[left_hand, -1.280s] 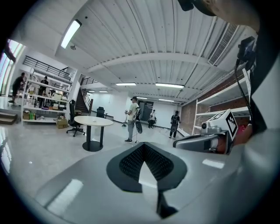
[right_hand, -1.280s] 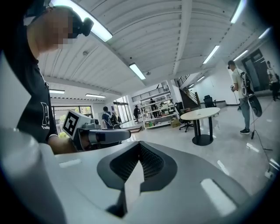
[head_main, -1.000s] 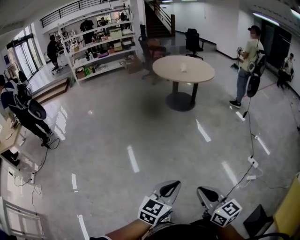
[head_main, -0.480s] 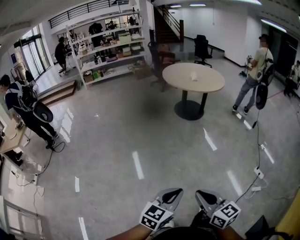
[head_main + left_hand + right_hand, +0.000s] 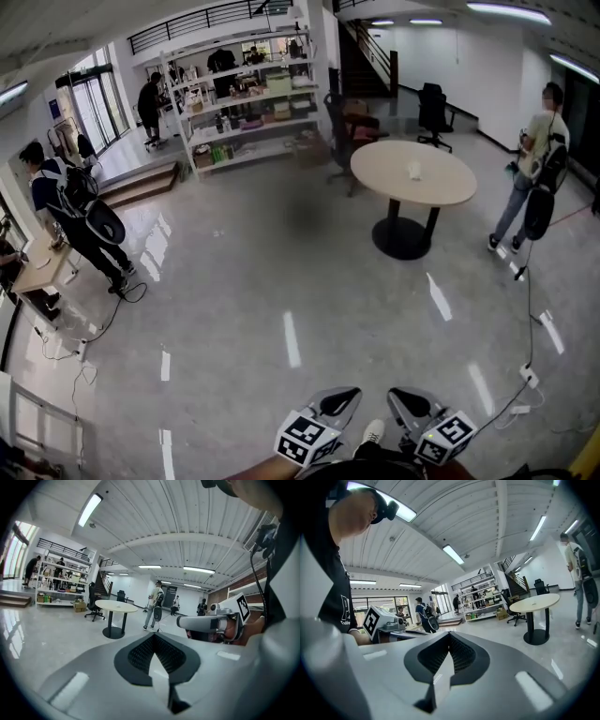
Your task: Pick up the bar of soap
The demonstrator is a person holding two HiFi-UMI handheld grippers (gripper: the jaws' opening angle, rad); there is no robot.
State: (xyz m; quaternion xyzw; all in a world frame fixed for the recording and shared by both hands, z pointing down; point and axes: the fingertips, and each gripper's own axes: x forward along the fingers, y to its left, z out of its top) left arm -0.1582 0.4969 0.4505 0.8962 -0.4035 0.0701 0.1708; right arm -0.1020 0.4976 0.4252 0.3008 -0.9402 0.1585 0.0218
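A small white object (image 5: 413,170) lies on the round beige table (image 5: 450,187) far across the room; it is too small to tell whether it is the soap. Low at my body, the left gripper (image 5: 341,400) and the right gripper (image 5: 406,402) are side by side, far from the table. In the left gripper view the left gripper (image 5: 157,641) has its jaws together with nothing between them. The right gripper (image 5: 450,641) is likewise shut and empty in its own view. The table (image 5: 116,605) shows ahead of the left one.
Grey polished floor lies between me and the table. White shelves (image 5: 248,103) with goods line the back. A person with a backpack (image 5: 80,216) stands left, another person (image 5: 534,159) right of the table. A cable and power strip (image 5: 527,375) run along the floor at right. A black office chair (image 5: 433,103) stands behind the table.
The head view has swung left and tilted, so the table and the person beside it have slid right and lower in the frame. Both grippers stay shut and low; a shoe tip now shows between them.
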